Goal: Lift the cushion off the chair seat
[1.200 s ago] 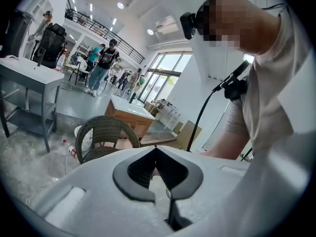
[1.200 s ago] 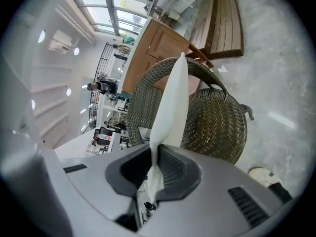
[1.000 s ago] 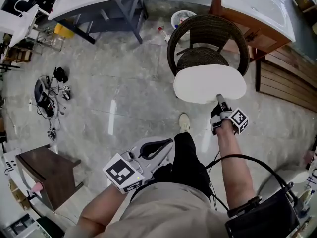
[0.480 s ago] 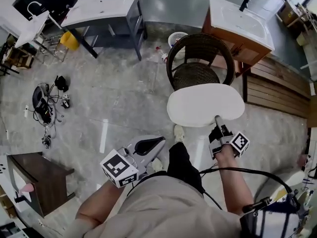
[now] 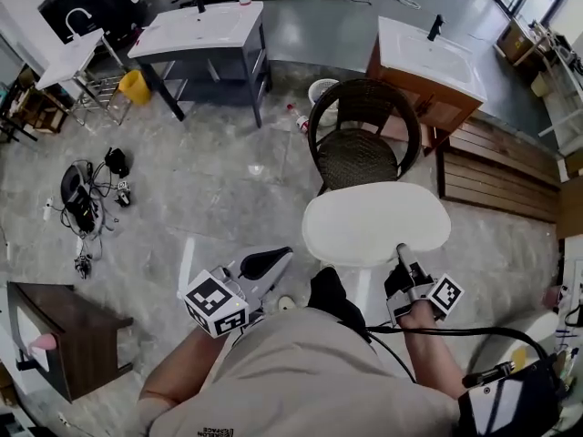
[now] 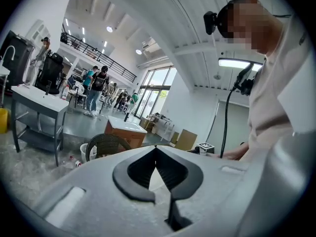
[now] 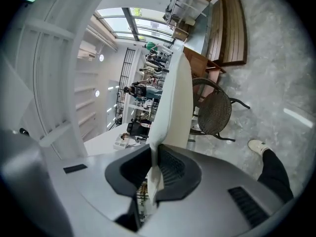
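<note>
Now, cushion (image 5: 375, 224): white oval pad, off the seat and in the air between the wicker chair (image 5: 363, 139) and me, touching nothing but my grip.
Right hand-held gripper (image 5: 401, 251): jaws nearly together, pinching the cushion's near edge, which squashes thin between the pads.
Left hand-held gripper (image 5: 278, 258): jaws together with nothing between them, held low at my left, apart from the cushion.
Chair: bare woven seat, standing beyond the cushion and in front of a wood-fronted vanity counter (image 5: 401, 39).
Handling, as I judge it: light, since one edge pinch carries it. It is stiff enough to stay nearly flat from that single hold and soft at the rim. The covering looks unlikely to slip.
Where to hold: a deep bite on the rim, as here. I judge that a second hold by the left hand-held gripper, farther along the near edge, would stop the pad swinging or drooping.
</note>
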A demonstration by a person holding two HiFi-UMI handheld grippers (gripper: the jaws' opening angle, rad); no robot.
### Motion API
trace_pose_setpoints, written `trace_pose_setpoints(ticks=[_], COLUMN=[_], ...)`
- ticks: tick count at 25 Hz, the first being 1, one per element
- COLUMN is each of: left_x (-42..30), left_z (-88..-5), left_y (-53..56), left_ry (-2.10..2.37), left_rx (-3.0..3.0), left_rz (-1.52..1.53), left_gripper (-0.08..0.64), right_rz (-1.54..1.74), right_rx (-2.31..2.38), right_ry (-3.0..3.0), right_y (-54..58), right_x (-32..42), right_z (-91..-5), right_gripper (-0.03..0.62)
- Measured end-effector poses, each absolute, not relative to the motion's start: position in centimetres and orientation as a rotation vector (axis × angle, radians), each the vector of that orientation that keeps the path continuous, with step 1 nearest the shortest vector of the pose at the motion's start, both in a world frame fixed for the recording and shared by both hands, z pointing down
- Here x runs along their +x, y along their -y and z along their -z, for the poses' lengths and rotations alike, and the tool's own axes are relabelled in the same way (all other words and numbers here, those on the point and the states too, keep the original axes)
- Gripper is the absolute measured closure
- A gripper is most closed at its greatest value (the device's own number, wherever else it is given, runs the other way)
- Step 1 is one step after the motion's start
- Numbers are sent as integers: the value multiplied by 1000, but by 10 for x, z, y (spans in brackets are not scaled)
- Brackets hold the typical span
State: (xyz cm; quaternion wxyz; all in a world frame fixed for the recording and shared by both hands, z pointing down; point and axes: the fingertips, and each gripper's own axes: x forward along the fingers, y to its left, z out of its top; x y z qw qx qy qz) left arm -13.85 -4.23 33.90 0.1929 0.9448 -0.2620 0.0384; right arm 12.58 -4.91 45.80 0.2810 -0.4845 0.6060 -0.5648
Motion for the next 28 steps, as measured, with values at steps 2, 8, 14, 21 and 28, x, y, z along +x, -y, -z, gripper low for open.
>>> trace_pose_setpoints(ticks=[2,8,14,21,28], left_x=[-144,-149,-153,-163,-176], left_z=[-339,-336,-333,-330,-332], left_y=[34,16,1,-8,-11], left_ry=[741,739,728,754,788], left_rx=[2654,2671,2686,2683,2670], left_rz=[-111,-117,-123,-114,-97], left_gripper=[552,552,552,552,552], right_rz=[1511,1483,1458,1457,1456], right_rx=[-1296,-1308,-1308,-1282,-1254], right_ry=[-1611,-1578,-1590,-1607,-1623], right_y=[30,-9,-31,-33,-28], right_x=[123,125,121,110,100], right_z=[-452,-439,-431,-424,-421], right_gripper=[546,546,546,546,546])
